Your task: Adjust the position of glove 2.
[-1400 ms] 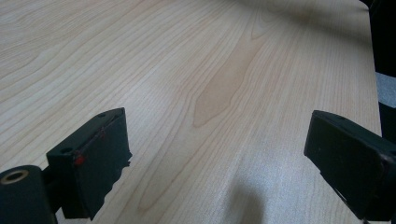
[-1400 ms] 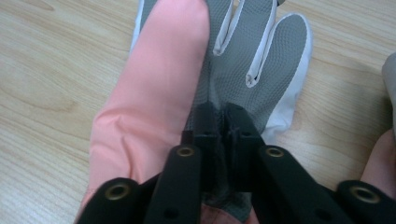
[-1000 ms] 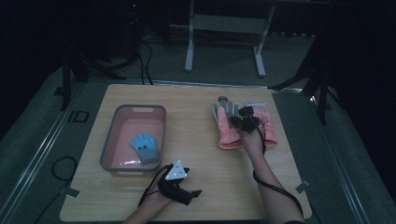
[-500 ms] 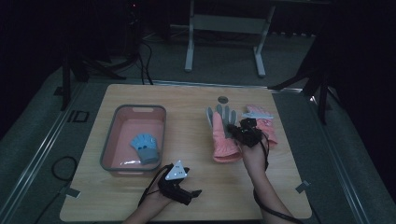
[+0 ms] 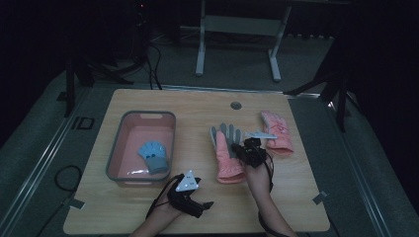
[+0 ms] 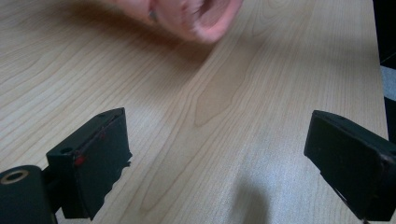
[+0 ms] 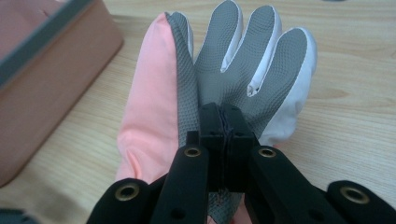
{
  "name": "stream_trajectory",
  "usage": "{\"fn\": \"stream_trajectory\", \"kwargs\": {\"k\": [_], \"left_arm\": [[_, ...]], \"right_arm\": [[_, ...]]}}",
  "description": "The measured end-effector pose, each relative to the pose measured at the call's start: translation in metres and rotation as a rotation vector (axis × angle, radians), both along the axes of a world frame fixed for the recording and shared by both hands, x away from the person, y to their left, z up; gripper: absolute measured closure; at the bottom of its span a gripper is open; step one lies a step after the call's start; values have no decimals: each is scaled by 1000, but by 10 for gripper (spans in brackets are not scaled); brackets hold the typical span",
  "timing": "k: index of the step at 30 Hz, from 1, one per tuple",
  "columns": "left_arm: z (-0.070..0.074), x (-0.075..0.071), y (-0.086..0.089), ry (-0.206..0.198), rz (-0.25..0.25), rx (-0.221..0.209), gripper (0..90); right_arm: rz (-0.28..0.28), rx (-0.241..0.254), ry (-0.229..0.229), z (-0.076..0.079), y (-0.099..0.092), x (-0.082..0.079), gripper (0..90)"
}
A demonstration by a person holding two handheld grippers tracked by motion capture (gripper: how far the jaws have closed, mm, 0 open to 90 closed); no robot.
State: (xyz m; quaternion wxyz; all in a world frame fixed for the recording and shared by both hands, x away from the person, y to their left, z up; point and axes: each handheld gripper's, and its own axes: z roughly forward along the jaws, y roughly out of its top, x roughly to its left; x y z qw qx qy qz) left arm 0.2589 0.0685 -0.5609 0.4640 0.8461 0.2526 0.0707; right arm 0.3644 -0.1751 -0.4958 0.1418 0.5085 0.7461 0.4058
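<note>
A pink glove [image 5: 225, 159] with a grey textured palm [image 7: 233, 60] lies palm up in the middle of the table. My right gripper [image 5: 250, 148] is shut on its palm, the two black jaws pinched together on the grey fabric [image 7: 223, 112]. A second pink glove [image 5: 277, 131] lies flat farther right. A small blue glove [image 5: 153, 155] rests inside the pink tray [image 5: 117, 148] at the left. My left gripper [image 5: 190, 196] rests near the front edge, jaws wide open [image 6: 224, 149] over bare wood, with the pink glove's cuff [image 6: 187, 14] ahead of it.
A white tag [image 5: 262, 134] lies between the two pink gloves. The tray's wall [image 7: 42, 84] stands close to the left of the held glove. A round grommet hole [image 5: 235, 105] sits near the table's back edge. Dark floor and a metal stand lie beyond the table.
My right gripper has pulled the grey-palmed glove left and toward the person, off the second pink glove, which stays at the back right. The left gripper has not moved.
</note>
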Motion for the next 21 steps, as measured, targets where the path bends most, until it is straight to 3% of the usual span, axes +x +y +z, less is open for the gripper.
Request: {"fn": "stream_trajectory", "kwargs": {"k": [5, 11, 21], "left_arm": [[0, 0, 0, 2, 0, -1, 70], [0, 0, 0, 2, -2, -2, 69], [-1, 0, 0, 5, -3, -1, 70]], "right_arm": [[-20, 13, 22, -14, 1, 9, 885], [-29, -25, 55, -34, 3, 14, 882], [-32, -55, 49, -34, -1, 15, 879]]}}
